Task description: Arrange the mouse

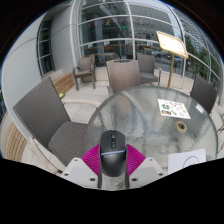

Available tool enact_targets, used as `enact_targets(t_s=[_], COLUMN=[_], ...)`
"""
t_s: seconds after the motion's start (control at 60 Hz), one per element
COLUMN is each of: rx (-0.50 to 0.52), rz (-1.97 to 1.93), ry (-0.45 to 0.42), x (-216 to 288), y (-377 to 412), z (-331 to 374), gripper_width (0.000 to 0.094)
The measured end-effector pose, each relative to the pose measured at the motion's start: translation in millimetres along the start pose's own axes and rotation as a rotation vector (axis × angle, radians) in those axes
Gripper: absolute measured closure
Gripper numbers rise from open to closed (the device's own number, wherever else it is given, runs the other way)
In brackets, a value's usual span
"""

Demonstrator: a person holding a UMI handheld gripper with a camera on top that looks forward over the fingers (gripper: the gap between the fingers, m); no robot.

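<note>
Item one: your two-finger gripper (111,170), with magenta pads (93,160) on the inner faces, closed against both sides of the dark grey, rounded computer mouse (111,152), which you hold between the fingers with its nose pointing away from you. Item two, the landmark: a round glass-topped table (140,112) with a pale rim; the mouse sits over its near edge, and whether the mouse touches the glass cannot be told. Item three: a small printed card with green and dark markings (172,109), lying flat on the far right part of the table, well apart from the mouse. Item four: a white sheet-like object (185,163) at the table's near right edge, beside your right finger. Item five: grey woven chairs, one just left of the table (52,118), others beyond it (123,72). Item six: a glazed building front (100,25) behind the table.
</note>
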State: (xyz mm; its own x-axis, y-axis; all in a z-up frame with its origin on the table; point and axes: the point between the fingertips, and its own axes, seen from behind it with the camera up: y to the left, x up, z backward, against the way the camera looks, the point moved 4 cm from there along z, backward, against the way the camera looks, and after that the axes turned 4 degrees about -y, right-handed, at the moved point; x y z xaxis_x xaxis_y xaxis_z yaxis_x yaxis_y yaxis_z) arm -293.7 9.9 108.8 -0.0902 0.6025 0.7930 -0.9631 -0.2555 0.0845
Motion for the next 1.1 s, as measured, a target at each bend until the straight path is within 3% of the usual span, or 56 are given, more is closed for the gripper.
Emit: enact_targets(t_s=[0.183, 0.3, 0.367, 0.5, 0.633, 0.733, 0.833, 0.9, 1.1], rx=[-0.09, -0.159, -0.191, -0.231, -0.241, -0.23, -0.213, -0.216, -0.199], rz=[0.074, 0.07, 0.048, -0.018, -0.07, -0.097, -0.091, -0.099, -0.071], ry=[-0.251, -0.301, -0.277, -0.087, 0.057, 0.125, 0.163, 0.124, 0.15], x=[133, 142, 111, 30, -73, -110, -142, -144, -142], y=[-107, -186, -227, -294, -320, -320, -321, -321, -320], z=[125, 168, 177, 132, 100, 87, 80, 78, 77], gripper_width=[0.0625, 0.0626, 0.0628, 0.0628, 0.0629, 0.0629, 0.0627, 0.0623, 0.0417])
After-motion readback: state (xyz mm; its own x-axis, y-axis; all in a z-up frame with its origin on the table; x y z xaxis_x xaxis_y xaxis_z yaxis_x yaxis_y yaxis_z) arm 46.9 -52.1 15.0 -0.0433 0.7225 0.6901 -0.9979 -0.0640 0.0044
